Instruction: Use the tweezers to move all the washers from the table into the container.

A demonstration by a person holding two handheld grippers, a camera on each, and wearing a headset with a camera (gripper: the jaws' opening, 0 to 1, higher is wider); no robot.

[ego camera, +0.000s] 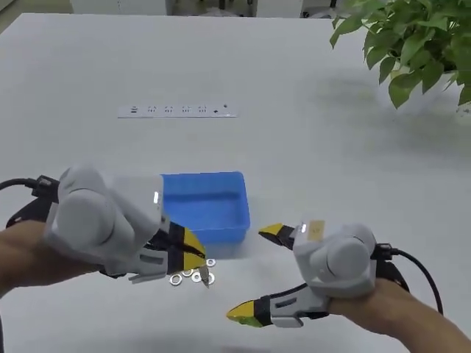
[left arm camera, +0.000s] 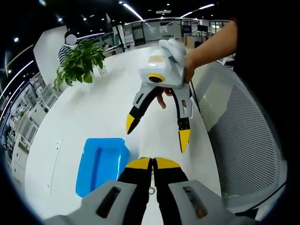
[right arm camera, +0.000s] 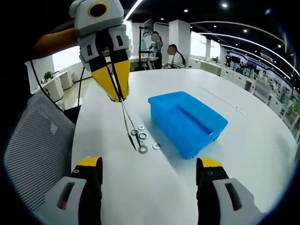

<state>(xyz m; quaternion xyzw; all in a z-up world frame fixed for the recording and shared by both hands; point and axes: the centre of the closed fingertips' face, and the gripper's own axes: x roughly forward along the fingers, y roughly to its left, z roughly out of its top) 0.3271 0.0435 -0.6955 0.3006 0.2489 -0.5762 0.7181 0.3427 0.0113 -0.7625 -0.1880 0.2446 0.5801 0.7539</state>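
Observation:
Several small steel washers (ego camera: 193, 276) lie in a loose cluster on the white table just in front of the blue container (ego camera: 204, 206). My left gripper (ego camera: 190, 257) is shut on thin tweezers (right arm camera: 125, 117). Their tips come down among the washers (right arm camera: 142, 140), beside one washer (right arm camera: 143, 149); I cannot tell whether they pinch it. My right gripper (ego camera: 254, 272) hovers open to the right of the cluster with nothing between its jaws. From the right gripper view, my left gripper (right arm camera: 115, 93) hangs over the washers, with the container (right arm camera: 187, 119) to their right.
A white power strip (ego camera: 178, 111) lies farther back on the table. A potted plant (ego camera: 412, 44) stands at the far right corner. A mesh chair (left arm camera: 243, 140) is beside the table's near edge. People sit at desks in the background.

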